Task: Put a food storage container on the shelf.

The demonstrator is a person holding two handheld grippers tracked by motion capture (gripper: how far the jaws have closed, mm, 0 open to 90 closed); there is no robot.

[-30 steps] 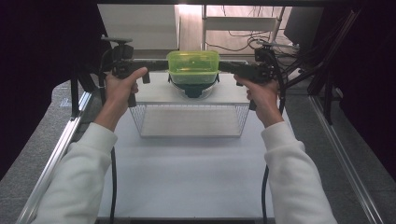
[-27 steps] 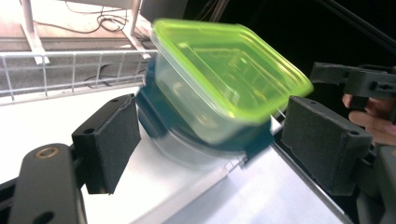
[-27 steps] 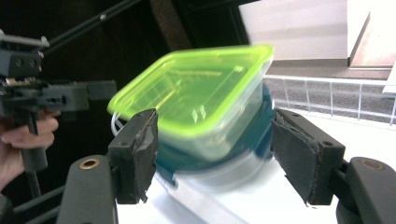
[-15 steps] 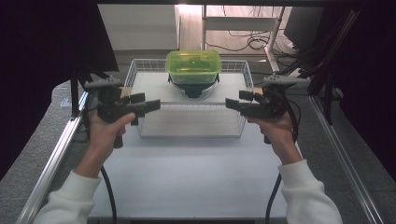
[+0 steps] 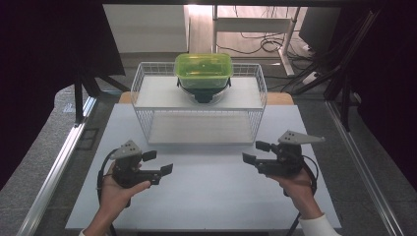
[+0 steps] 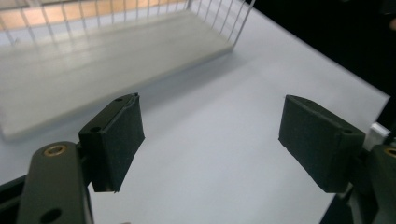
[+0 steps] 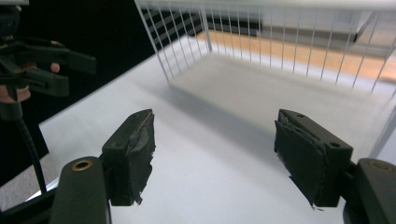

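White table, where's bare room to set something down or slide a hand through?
The white table is bare between the left tool and the right tool, in front of the wire rack. The rack's lower shelf also looks free. The upper shelf is crowded mid-back by the green container.

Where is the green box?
In the high view, the green box sits on top of the white wire rack, at the middle of its far edge, far from both grippers.
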